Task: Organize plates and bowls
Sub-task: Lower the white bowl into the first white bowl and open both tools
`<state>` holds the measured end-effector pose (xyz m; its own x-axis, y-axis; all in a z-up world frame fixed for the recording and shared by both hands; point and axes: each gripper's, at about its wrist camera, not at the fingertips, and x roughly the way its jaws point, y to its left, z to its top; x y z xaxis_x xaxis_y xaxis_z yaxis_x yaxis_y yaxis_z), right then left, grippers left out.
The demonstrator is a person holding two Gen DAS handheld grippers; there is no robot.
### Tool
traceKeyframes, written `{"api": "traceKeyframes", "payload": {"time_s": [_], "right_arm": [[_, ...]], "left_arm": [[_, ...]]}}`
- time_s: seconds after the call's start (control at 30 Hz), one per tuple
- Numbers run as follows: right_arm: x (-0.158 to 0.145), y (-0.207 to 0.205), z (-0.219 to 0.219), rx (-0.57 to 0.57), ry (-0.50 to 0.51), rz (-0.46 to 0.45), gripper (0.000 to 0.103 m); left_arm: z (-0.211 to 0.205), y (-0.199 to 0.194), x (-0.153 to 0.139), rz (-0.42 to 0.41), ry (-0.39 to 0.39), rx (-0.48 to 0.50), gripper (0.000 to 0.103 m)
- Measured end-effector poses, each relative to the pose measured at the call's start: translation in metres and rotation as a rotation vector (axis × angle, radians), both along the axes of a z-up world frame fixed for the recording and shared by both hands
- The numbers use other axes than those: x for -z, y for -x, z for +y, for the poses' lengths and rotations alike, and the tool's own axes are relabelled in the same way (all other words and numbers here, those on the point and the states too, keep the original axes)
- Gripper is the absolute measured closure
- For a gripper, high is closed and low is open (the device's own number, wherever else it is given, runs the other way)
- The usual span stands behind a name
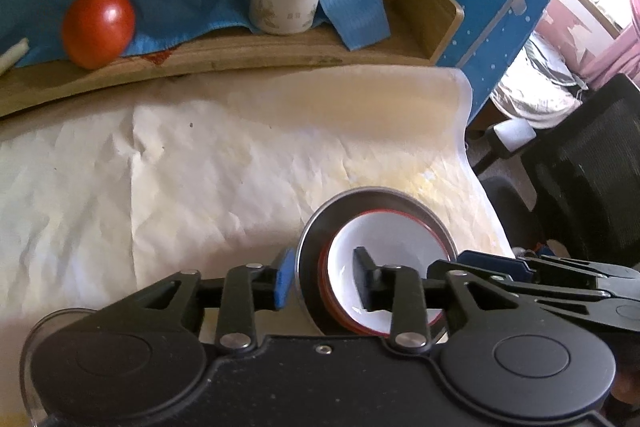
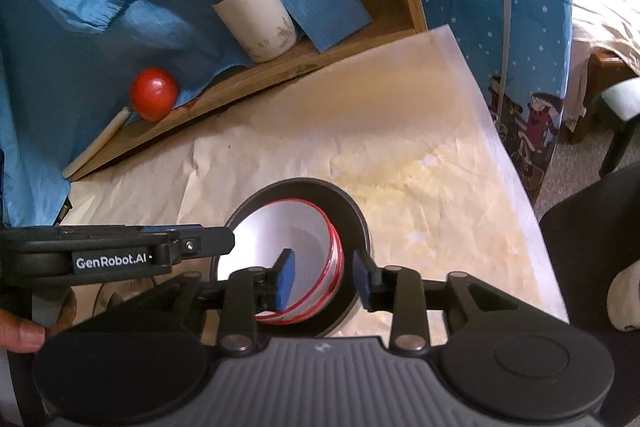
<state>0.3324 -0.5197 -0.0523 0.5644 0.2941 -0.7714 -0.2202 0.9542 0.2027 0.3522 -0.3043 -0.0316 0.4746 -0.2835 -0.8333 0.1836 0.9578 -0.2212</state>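
A white, red-rimmed bowl [image 2: 296,247] sits nested in a round dark metal plate [image 2: 352,215] on the paper-covered worktop [image 2: 420,155], at six o'clock in both views. The left gripper [image 1: 324,279] and right gripper [image 2: 326,281] each straddle opposite rims, jaws released, pads clear.

A home: bed [image 2: 600,7] beside a paper-covered table [image 2: 400,131].

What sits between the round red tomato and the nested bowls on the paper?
Only bare crumpled white paper and the wooden shelf's edge lie between the tomato and the white red-rimmed bowl inside the metal bowl; the right wrist view shows it.
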Motion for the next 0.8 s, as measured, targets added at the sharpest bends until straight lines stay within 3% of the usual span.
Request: {"api": "traceKeyframes", "payload": {"time_s": [0.1,0.23,0.3,0.43,0.5,0.67,0.8], "right_arm": [[-0.004,0.003,-0.002,-0.008,-0.001,-0.021,0.057],[-0.009,0.006,-0.008,-0.015,-0.02,-0.04,0.042],[-0.011,0.006,-0.011,-0.015,-0.028,-0.045,0.037],[-0.014,0.008,-0.017,-0.007,-0.034,-0.058,0.021],[-0.015,0.01,-0.019,0.006,-0.028,-0.068,0.016],[-0.016,0.013,-0.027,0.031,-0.022,-0.086,0.002],[-0.015,0.01,-0.031,0.045,-0.006,-0.092,0.0]], "left_arm": [[0.001,0.003,-0.005,-0.02,0.003,-0.02,0.053],[0.002,0.007,-0.01,-0.039,0.009,-0.042,0.047],[0.003,0.009,-0.013,-0.047,0.018,-0.058,0.036],[0.006,0.011,-0.018,-0.067,0.036,-0.089,0.023],[0.011,0.011,-0.021,-0.079,0.04,-0.124,0.01],[0.024,0.009,-0.02,-0.068,0.027,-0.191,0.001],[0.029,0.01,-0.01,-0.041,0.004,-0.228,0.001]]}}
